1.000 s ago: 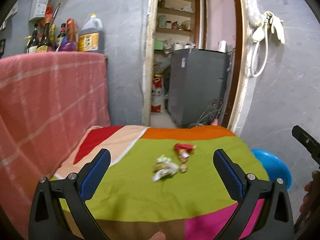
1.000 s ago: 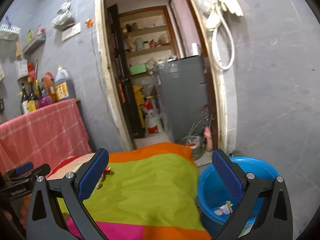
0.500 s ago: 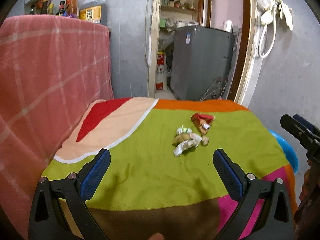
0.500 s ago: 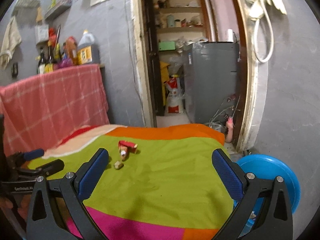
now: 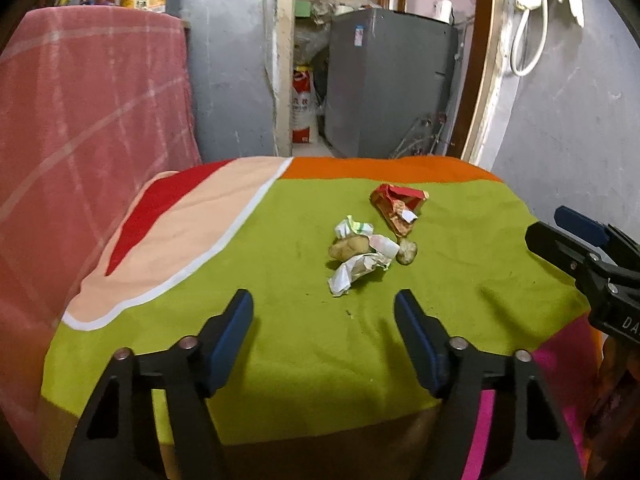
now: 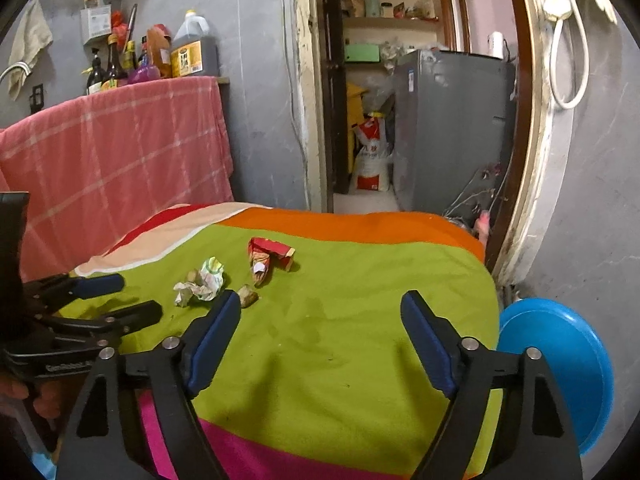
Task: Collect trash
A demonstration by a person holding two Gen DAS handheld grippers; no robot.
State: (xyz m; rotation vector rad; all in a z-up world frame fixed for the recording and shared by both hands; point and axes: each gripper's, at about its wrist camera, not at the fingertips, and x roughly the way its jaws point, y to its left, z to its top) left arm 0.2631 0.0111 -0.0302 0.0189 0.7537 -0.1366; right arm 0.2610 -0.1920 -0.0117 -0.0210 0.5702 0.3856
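Note:
A small heap of trash lies on the green part of a colourful blanket point(image 5: 280, 312): a crumpled white paper point(image 5: 358, 270), a brown lump point(image 5: 348, 247), a smaller lump point(image 5: 407, 252) and a red crumpled wrapper point(image 5: 396, 204). My left gripper point(image 5: 324, 320) is open and empty, just short of the paper. My right gripper point(image 6: 320, 320) is open and empty above the blanket, right of the trash; the white paper point(image 6: 204, 282) and the red wrapper point(image 6: 266, 258) show in its view. A blue bucket point(image 6: 560, 364) stands beyond the blanket's right edge.
A pink checked cloth point(image 5: 80, 120) hangs over a counter at the left with bottles point(image 6: 160, 56) on top. Behind, a doorway opens on a grey appliance point(image 5: 388, 80) and a sack point(image 6: 370, 156). A grey wall point(image 5: 580, 120) closes the right side.
Both grippers have tilted down and moved in toward the trash, which looks larger and nearer. Their jaws now stand closer together than before but are still open. The right view has swung left off the bucket.

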